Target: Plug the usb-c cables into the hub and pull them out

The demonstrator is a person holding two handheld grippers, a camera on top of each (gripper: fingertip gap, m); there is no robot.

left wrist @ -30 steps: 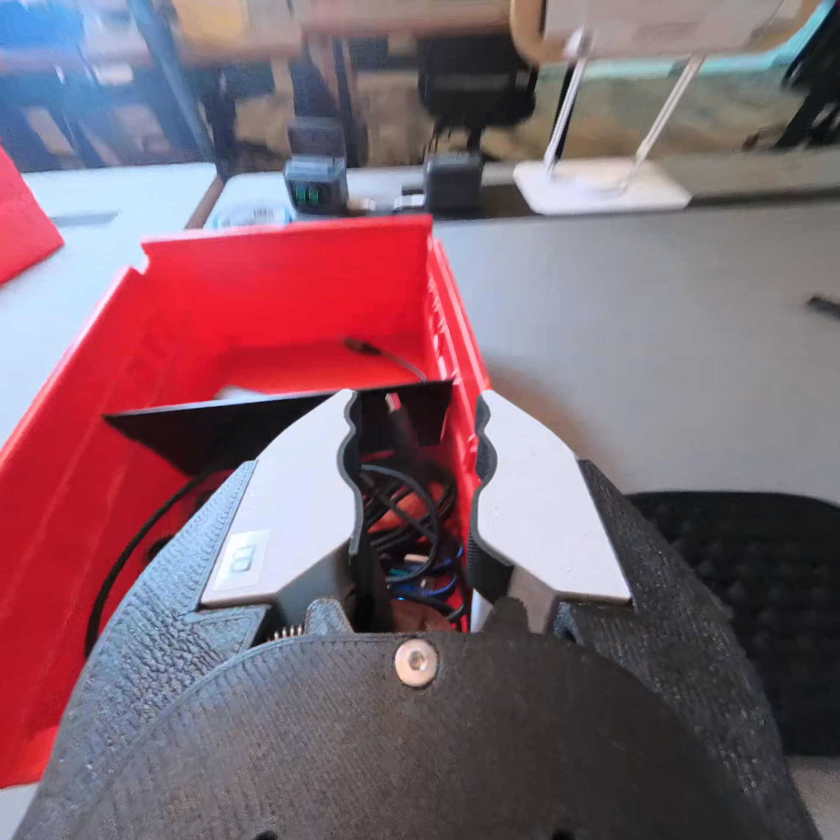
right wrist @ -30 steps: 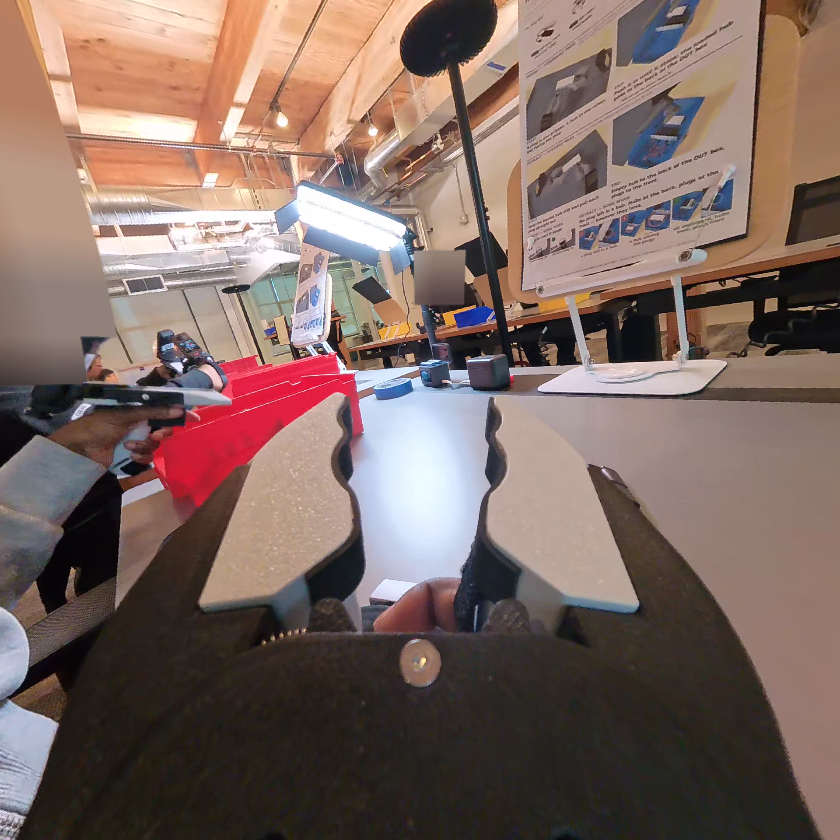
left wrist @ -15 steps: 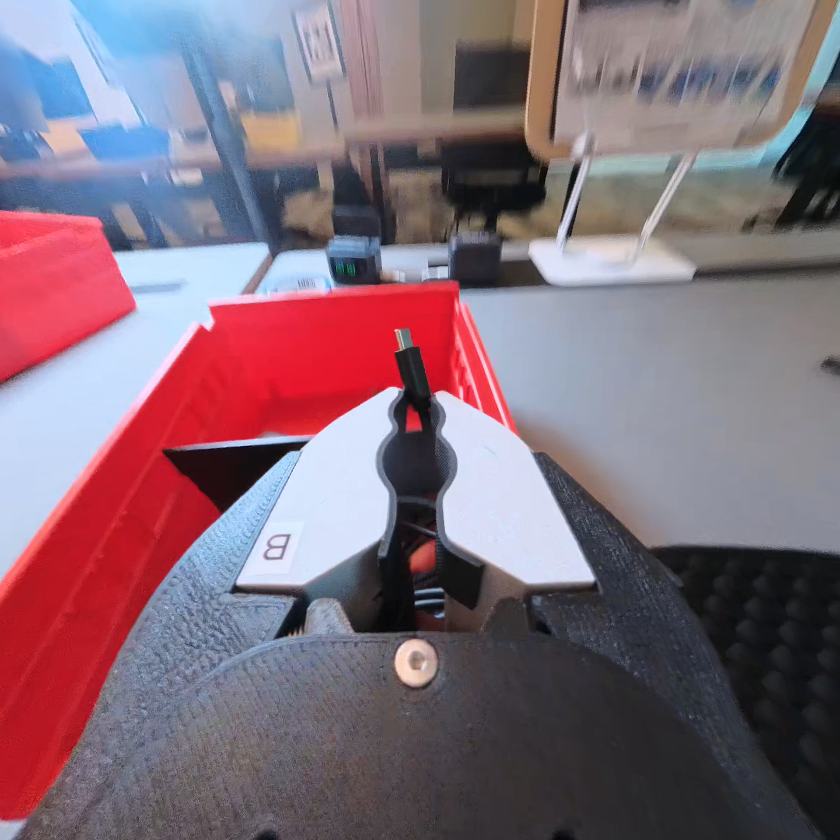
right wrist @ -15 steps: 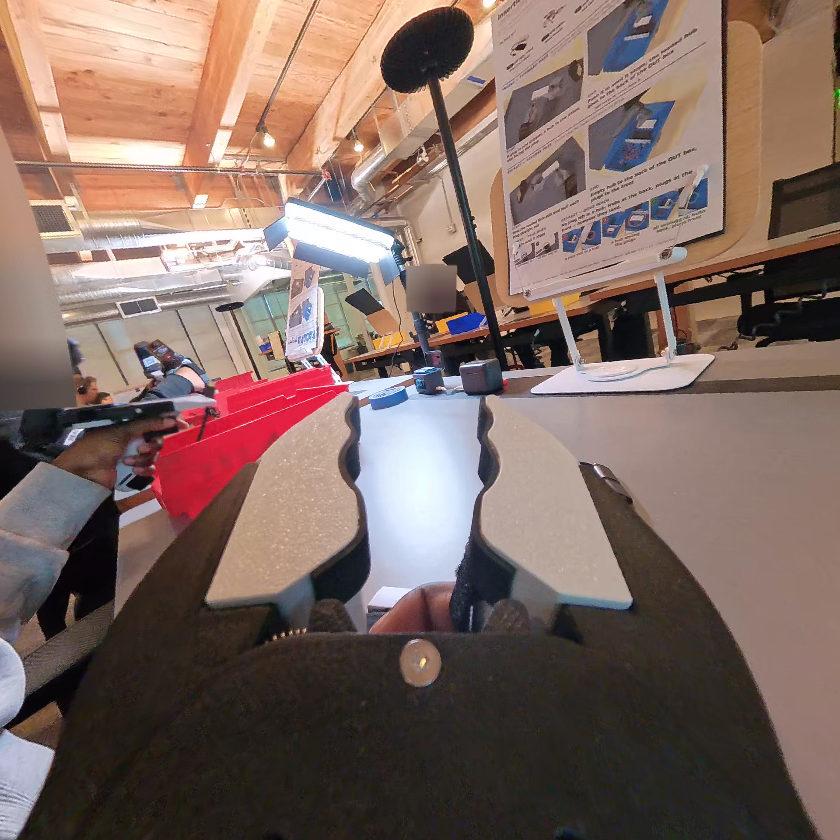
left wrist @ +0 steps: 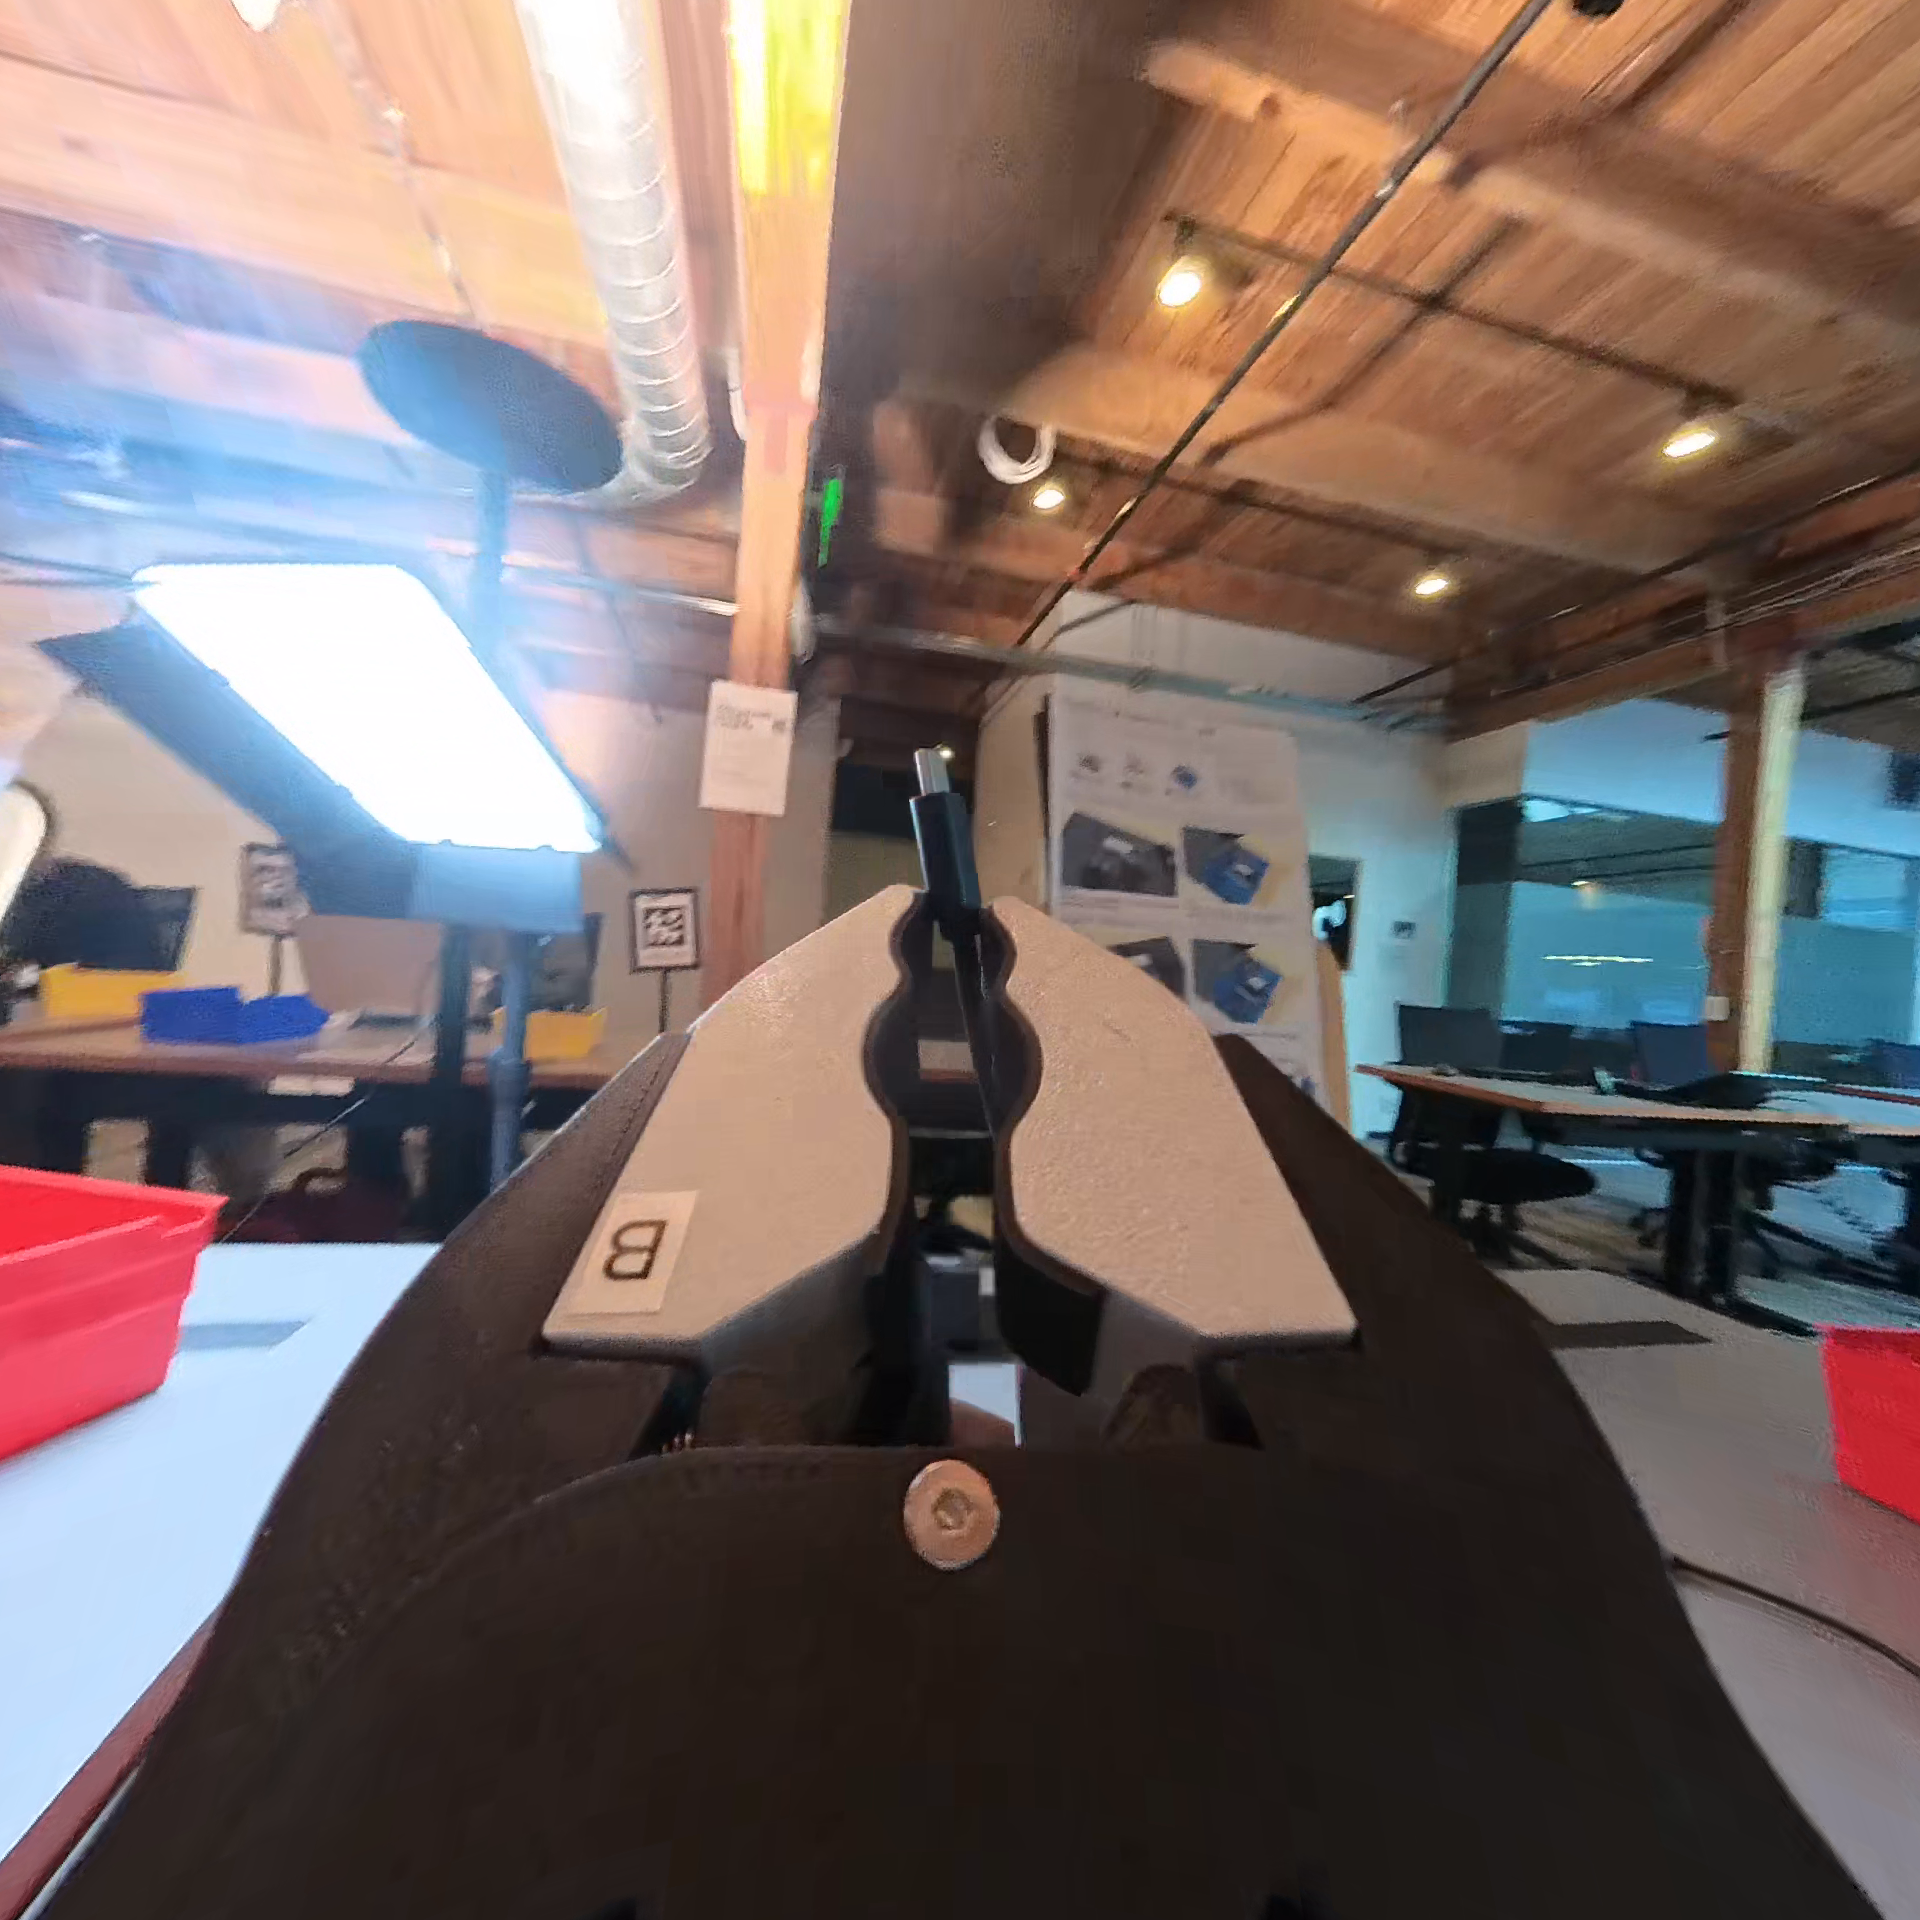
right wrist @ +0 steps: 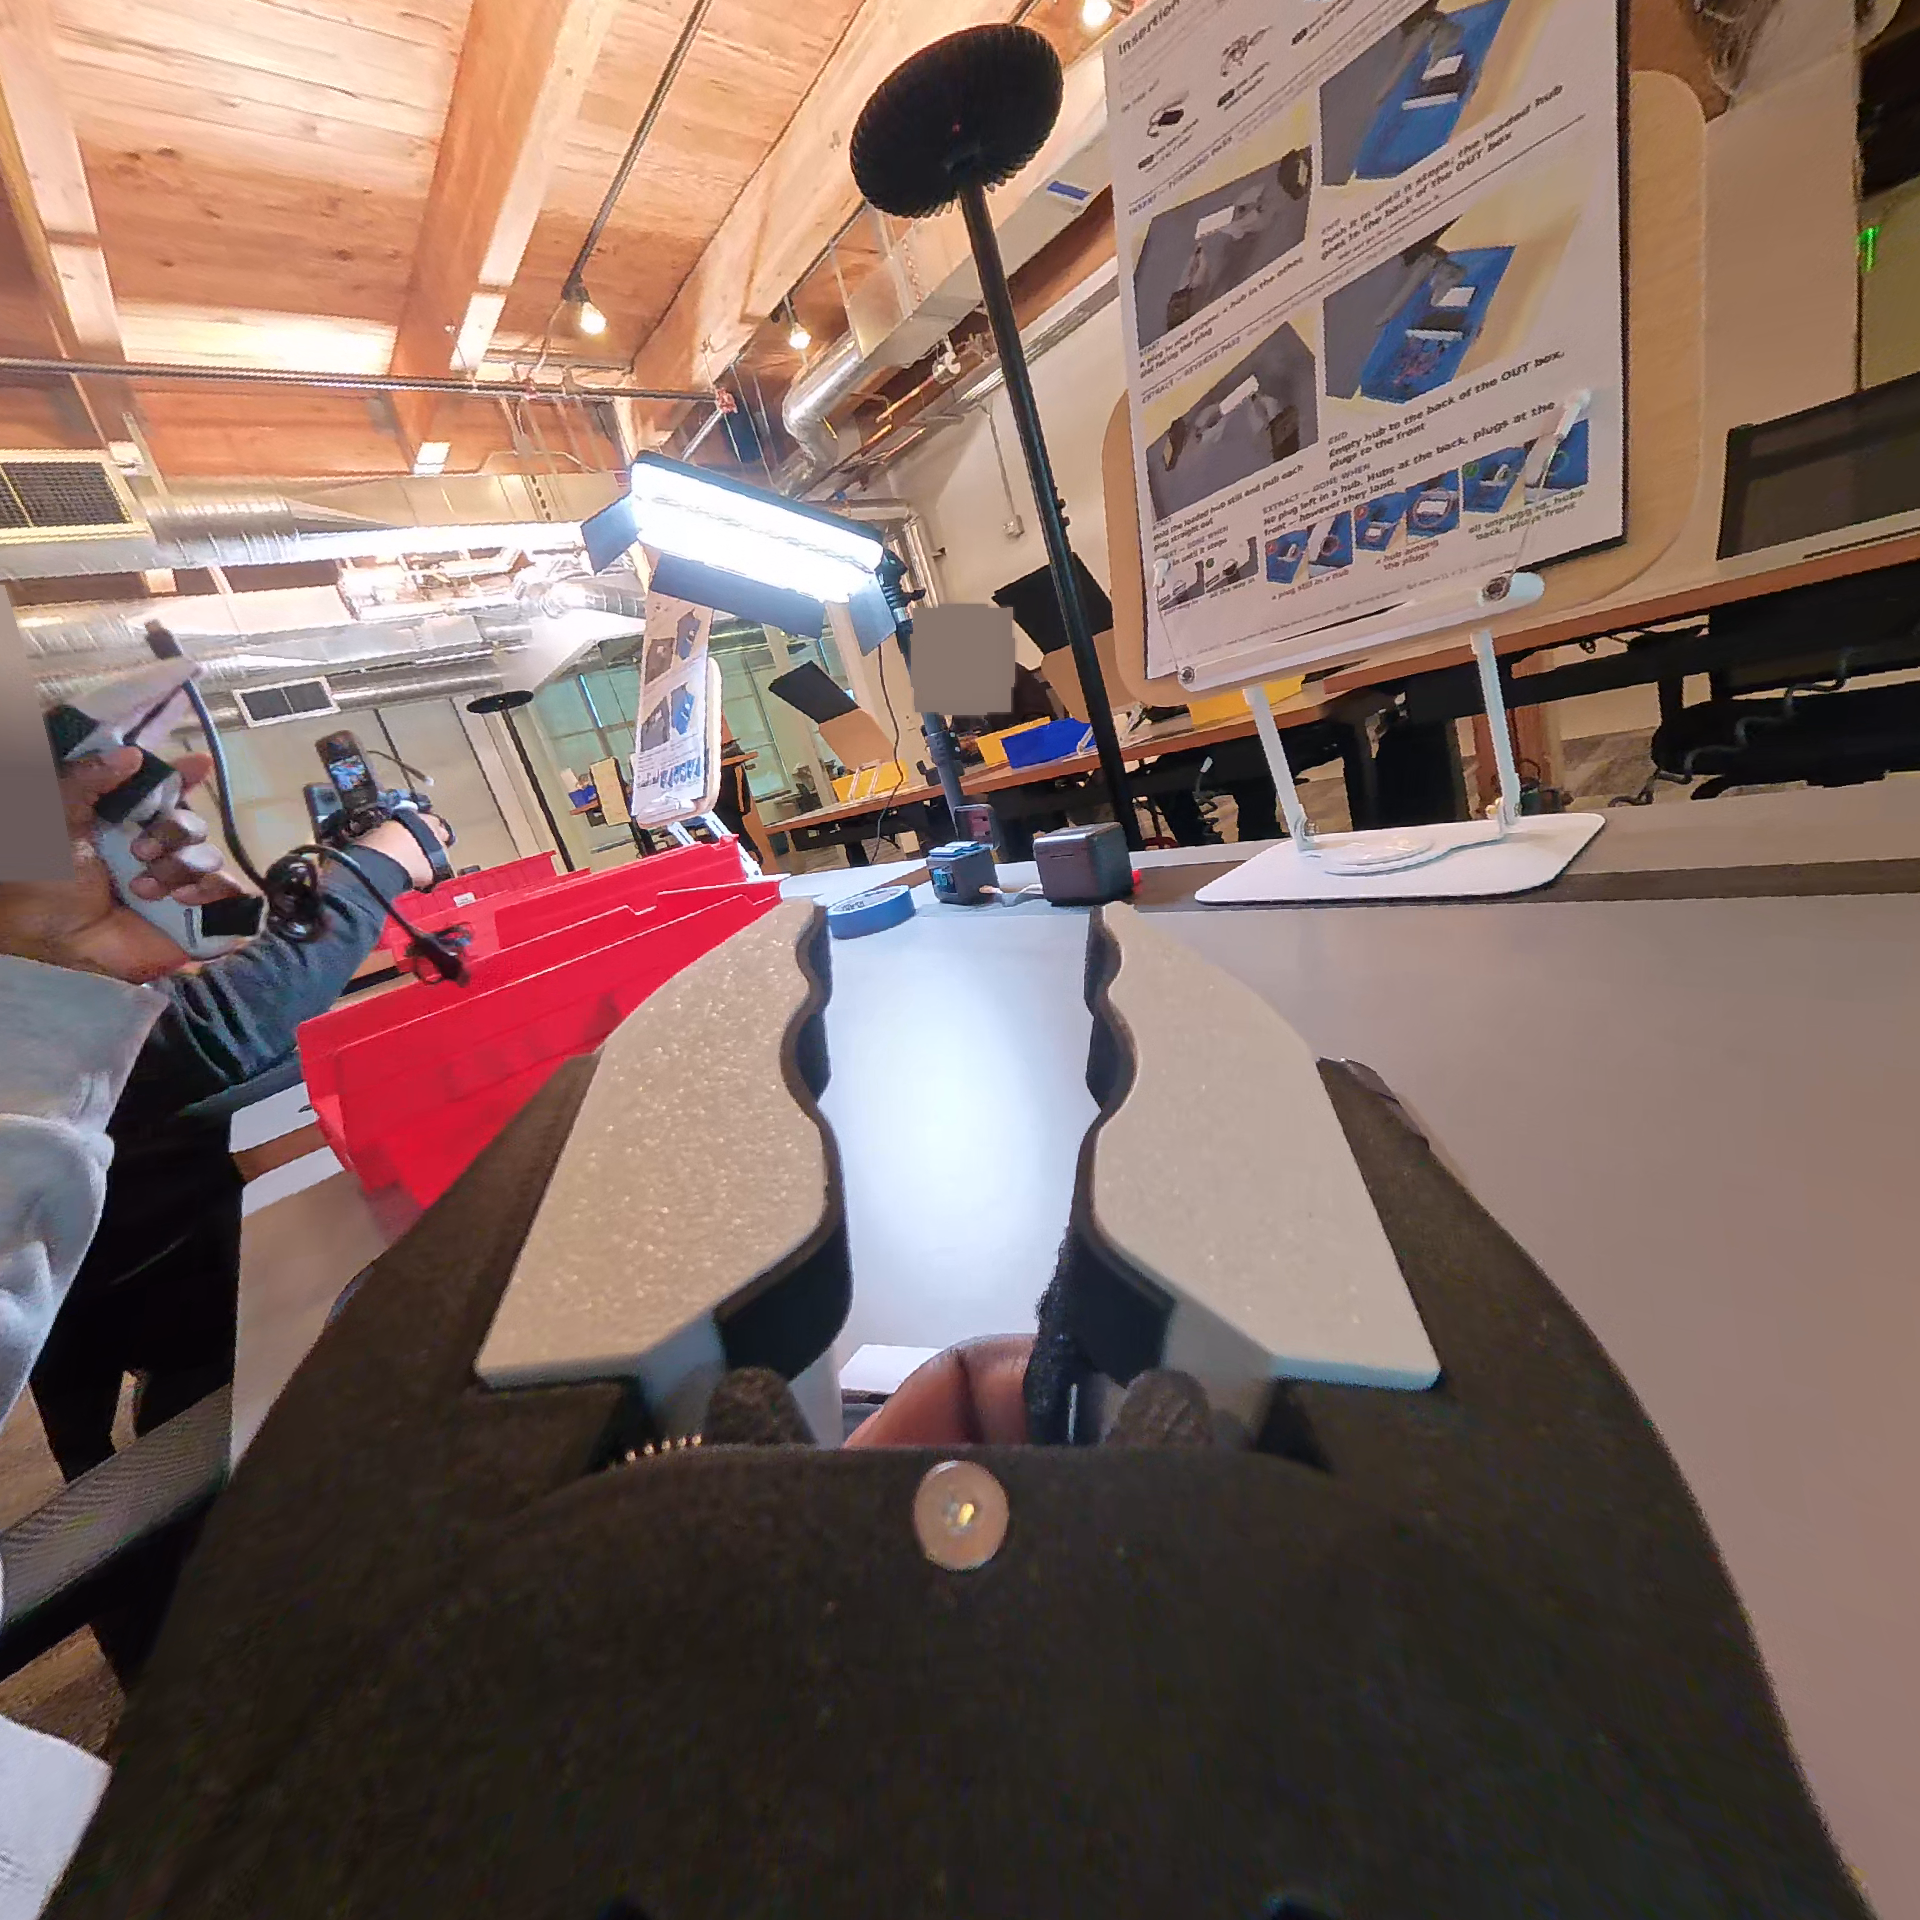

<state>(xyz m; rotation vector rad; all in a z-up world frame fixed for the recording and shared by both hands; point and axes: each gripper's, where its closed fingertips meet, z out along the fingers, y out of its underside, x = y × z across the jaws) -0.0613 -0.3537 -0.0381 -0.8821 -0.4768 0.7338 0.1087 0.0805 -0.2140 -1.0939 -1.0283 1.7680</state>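
My left gripper (left wrist: 954, 906) is shut on a black usb-c cable (left wrist: 943, 844). Its plug sticks up past the fingertips, metal tip uppermost, and the cord runs down between the fingers. The gripper is raised and tilted up toward the ceiling. In the right wrist view the left gripper (right wrist: 140, 681) shows far left in a hand, with the cable (right wrist: 244, 847) hanging from it in a loop. My right gripper (right wrist: 956, 925) is open and empty, low over the grey table (right wrist: 1507, 1091). No hub is in view.
Red bins (right wrist: 540, 997) stand left of the right gripper; another red bin (left wrist: 83, 1309) is at the left and one (left wrist: 1881, 1403) at the right of the left wrist view. A blue tape roll (right wrist: 871, 911), two small boxes (right wrist: 1081, 862) and a poster stand (right wrist: 1392, 862) sit at the table's back. My right fingertips sit around 50 cm from my left ones.
My left gripper closed on the cable plug inside the red bin, then lifted it out and tilted upward. The right gripper stayed open and barely moved.
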